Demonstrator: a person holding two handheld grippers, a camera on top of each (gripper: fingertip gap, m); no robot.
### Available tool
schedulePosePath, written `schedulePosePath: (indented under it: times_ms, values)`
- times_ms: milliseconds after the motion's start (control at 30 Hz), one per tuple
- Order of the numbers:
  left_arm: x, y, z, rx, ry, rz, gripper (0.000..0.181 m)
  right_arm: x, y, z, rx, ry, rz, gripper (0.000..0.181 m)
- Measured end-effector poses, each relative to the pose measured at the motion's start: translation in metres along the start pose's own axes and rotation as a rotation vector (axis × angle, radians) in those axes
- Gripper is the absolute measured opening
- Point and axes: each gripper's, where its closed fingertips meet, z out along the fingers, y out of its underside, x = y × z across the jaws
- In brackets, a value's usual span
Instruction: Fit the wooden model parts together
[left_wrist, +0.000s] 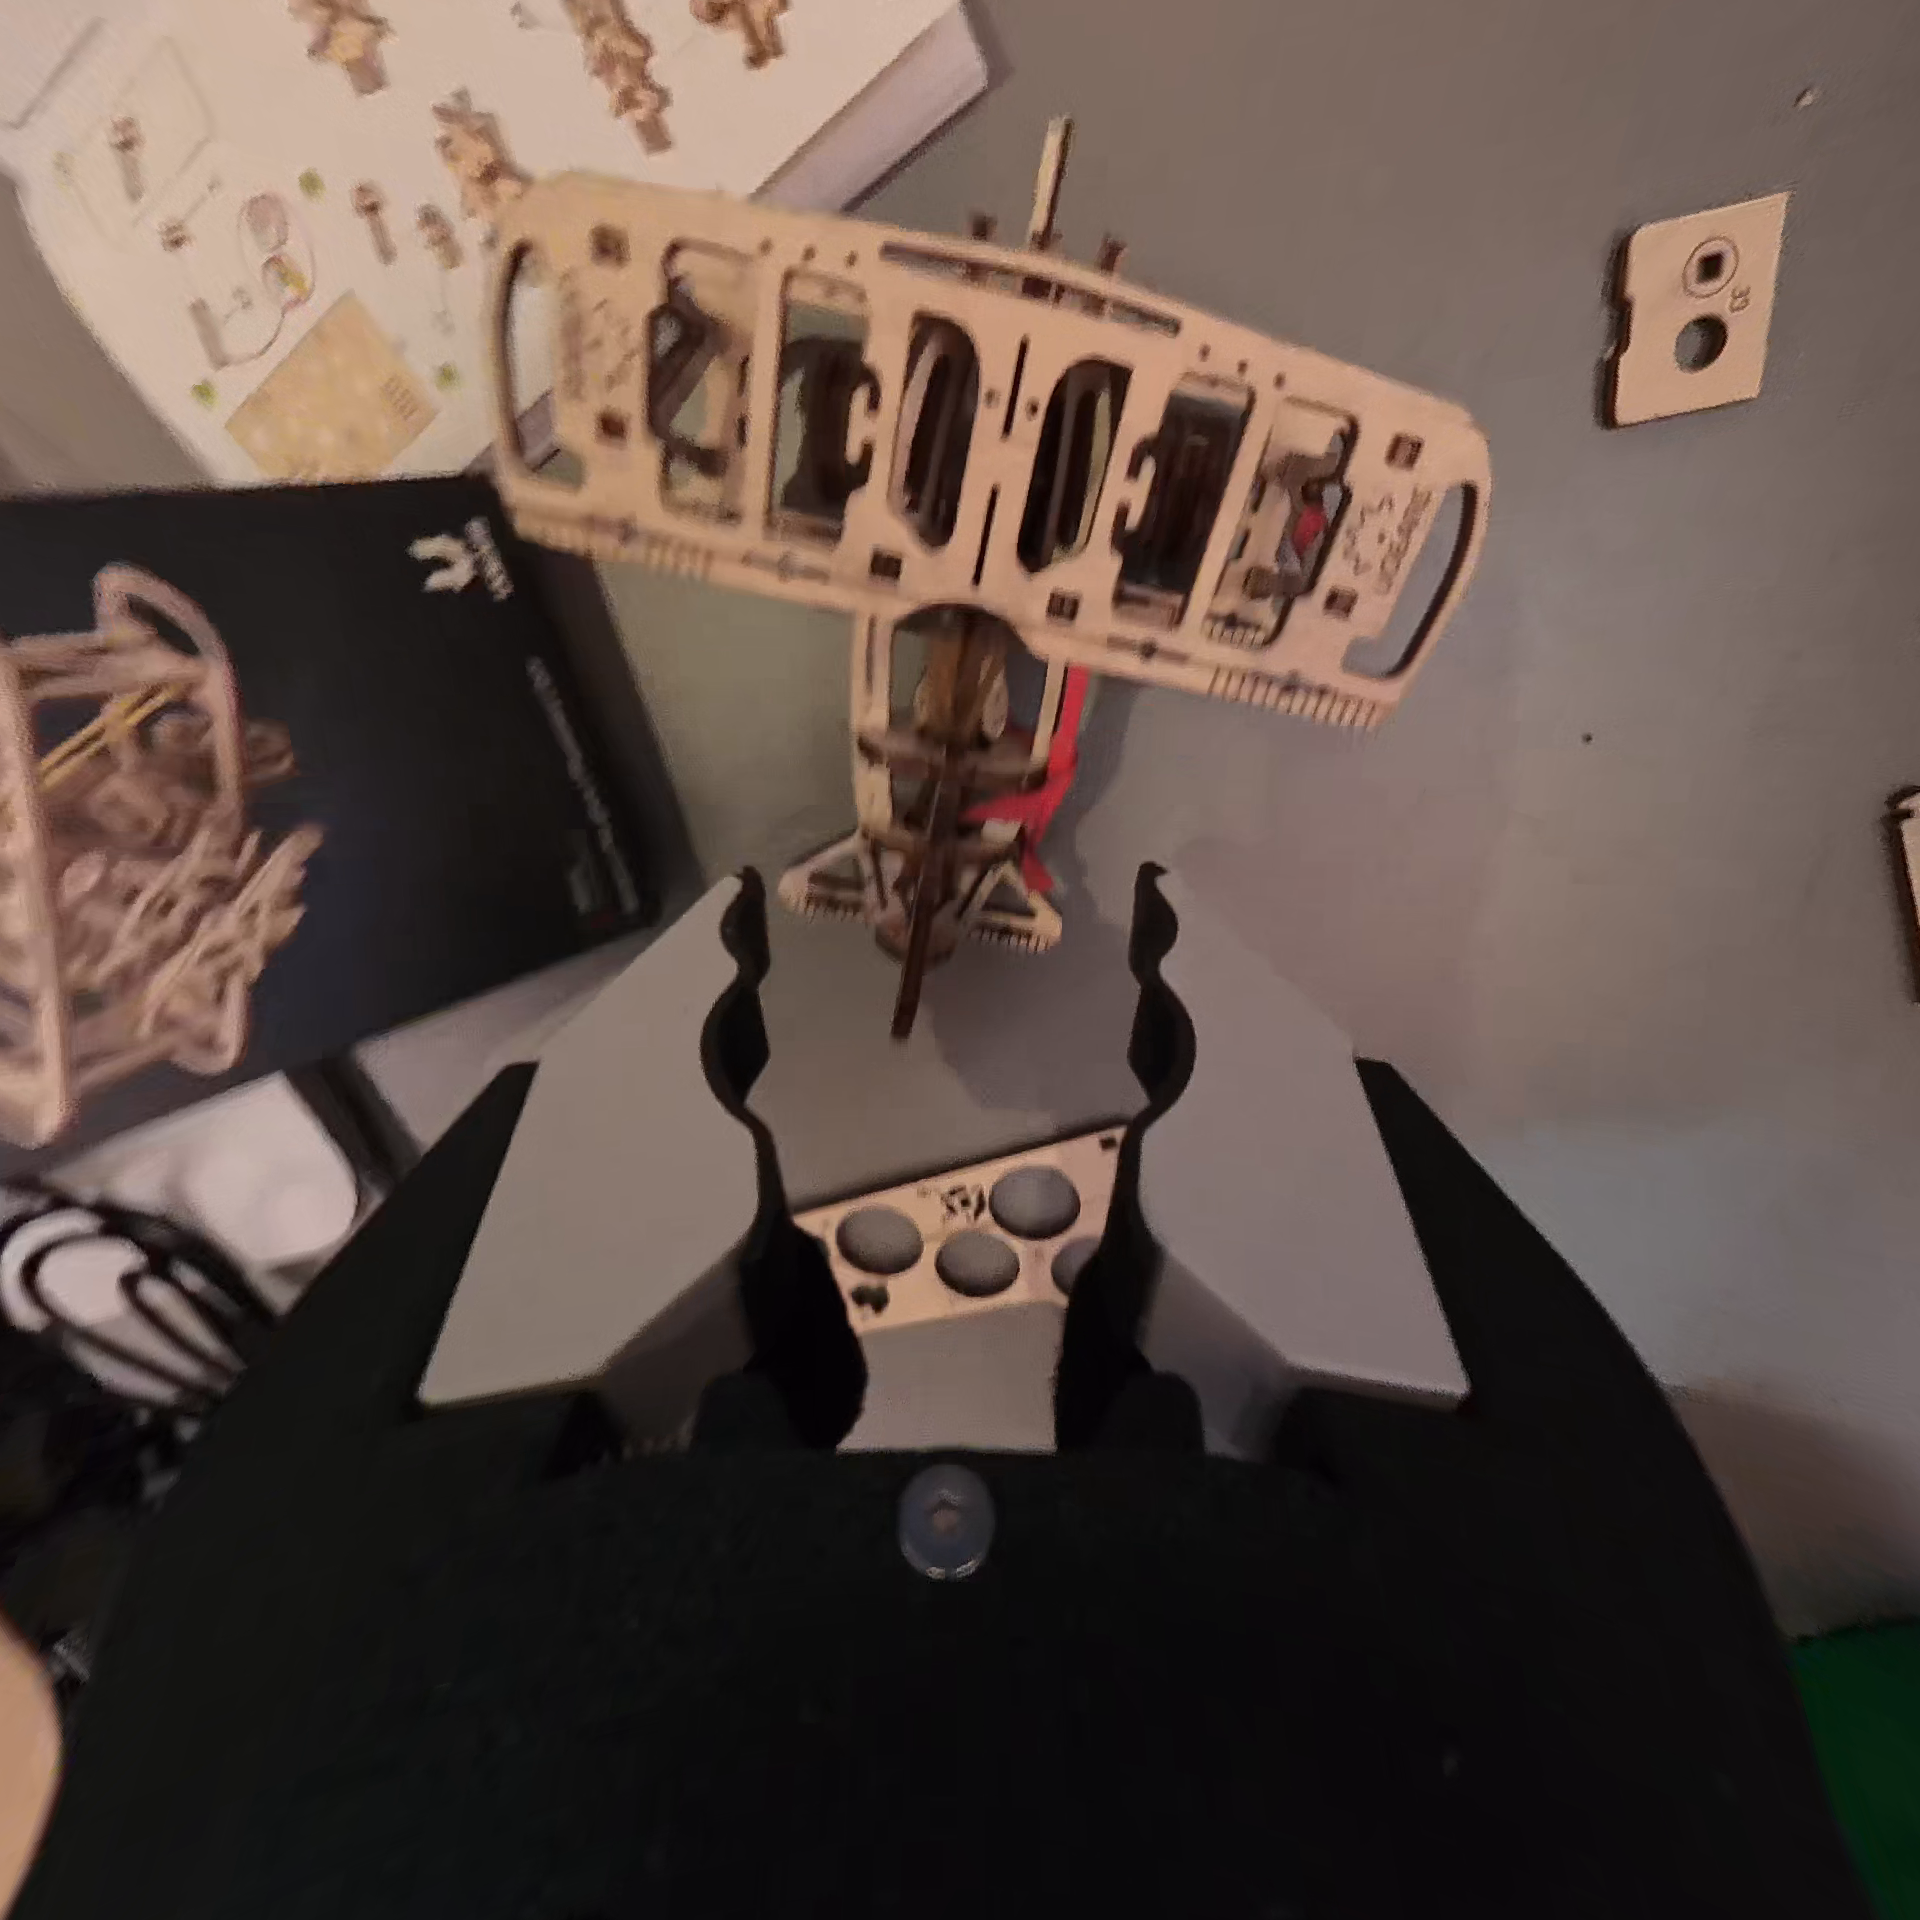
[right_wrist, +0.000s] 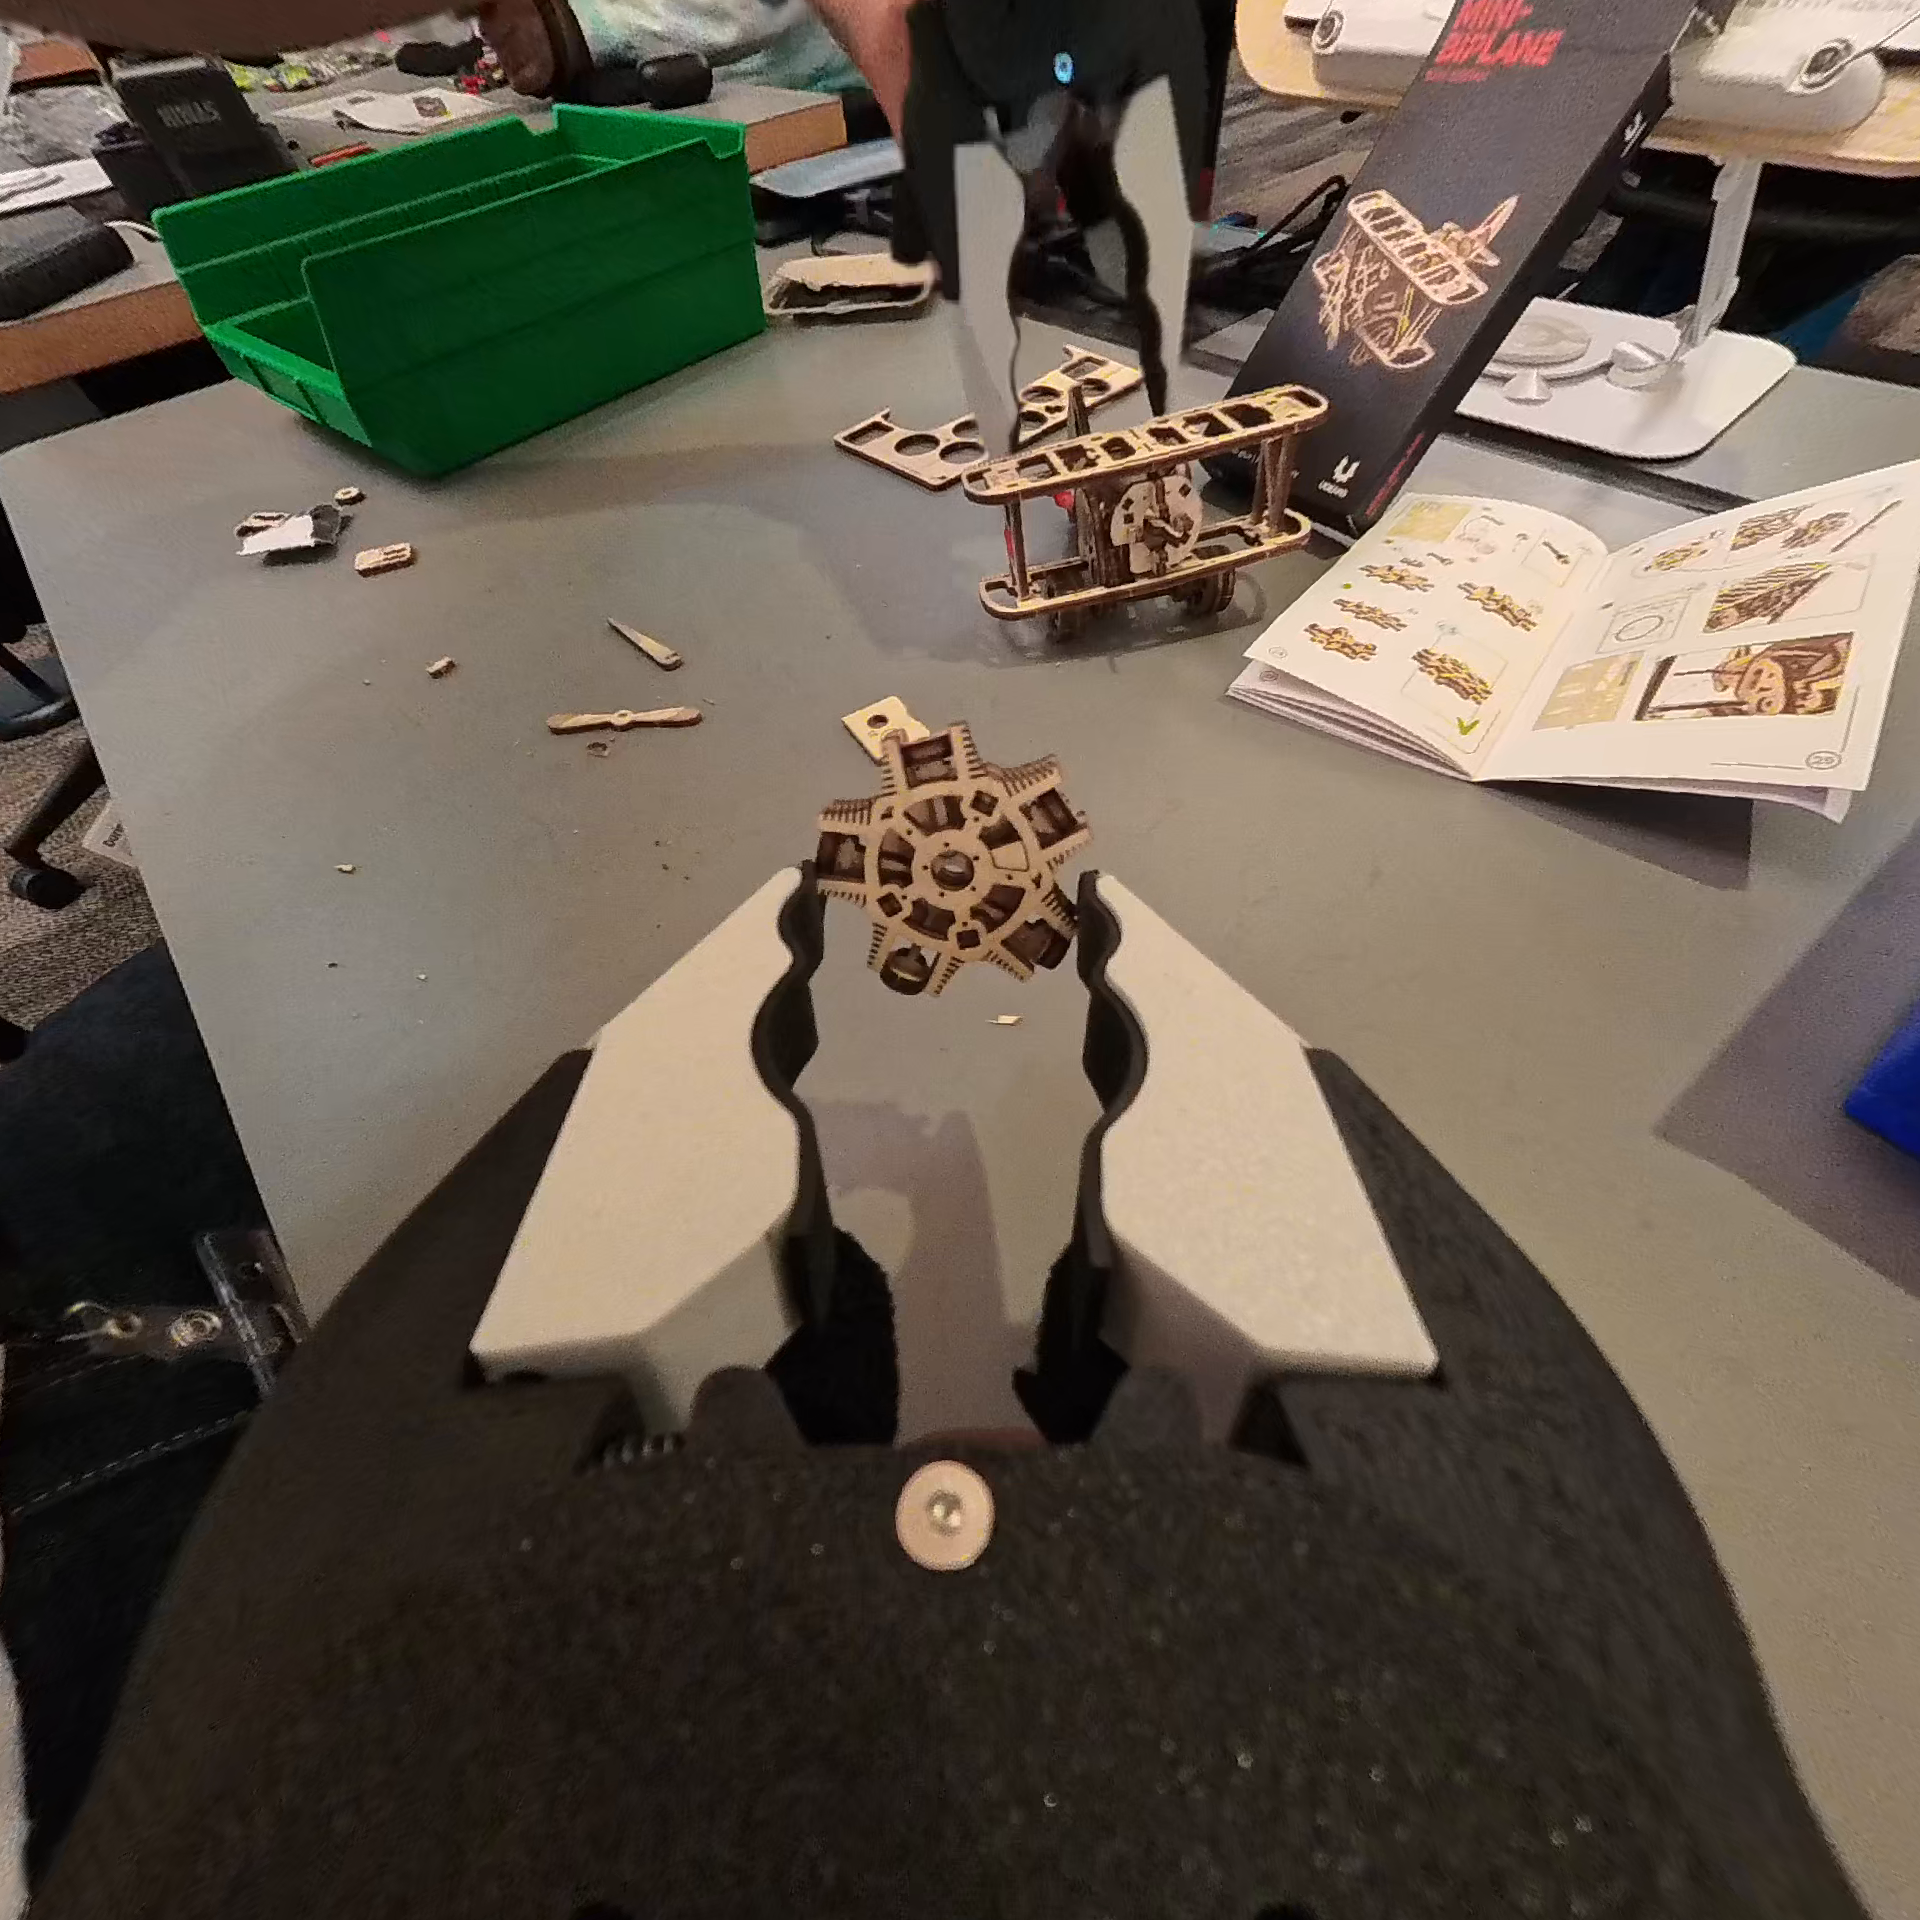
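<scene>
The right gripper (right_wrist: 948, 896) has its fingers clamped on a pale, star-shaped wooden engine piece (right_wrist: 951, 862), lifted off the grey desk (right_wrist: 436, 935). The pale wooden biplane model (right_wrist: 1143, 509) stands beyond that piece, beside the open instruction booklet (right_wrist: 1579, 634). Above the biplane's tail hangs the left gripper (left_wrist: 945, 883), fingers apart and empty. The step looks like mounting the engine: steady the biplane, then align and press onto its nose.

My left tongs (left_wrist: 951, 883) point steeply down, fingers spread and empty. My right tongs (right_wrist: 945, 904) reach forward, low and level, fingers closed on a piece.
</scene>
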Motion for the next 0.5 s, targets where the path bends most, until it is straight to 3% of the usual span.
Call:
schedulePosePath:
  times_ms: [100,167,233,300,333,500]
  values:
    - [-0.003,0.005,-0.028,0.095,-0.089,-0.116,0.071,0.001,-0.002,-0.003,0.009,0.004,0.005,0.048]
    - [0.000,-0.003,-0.044,0.220,-0.152,-0.290,0.076,0.001,-0.004,-0.005,0.015,0.006,0.005,0.048]
    - [0.020,-0.022,-0.054,0.404,-0.139,-0.488,0.078,0.000,-0.006,-0.007,0.021,0.007,0.008,0.048]
    - [0.038,-0.036,-0.058,0.557,-0.187,-0.642,0.094,-0.001,-0.008,-0.009,0.027,0.007,0.008,0.048]
    - [0.048,-0.041,-0.056,0.601,-0.249,-0.672,0.089,-0.002,-0.009,-0.010,0.032,0.005,0.006,0.048]
    - [0.066,-0.049,-0.043,0.470,-0.775,-0.618,0.076,-0.003,-0.013,-0.016,0.048,0.006,-0.003,0.048]
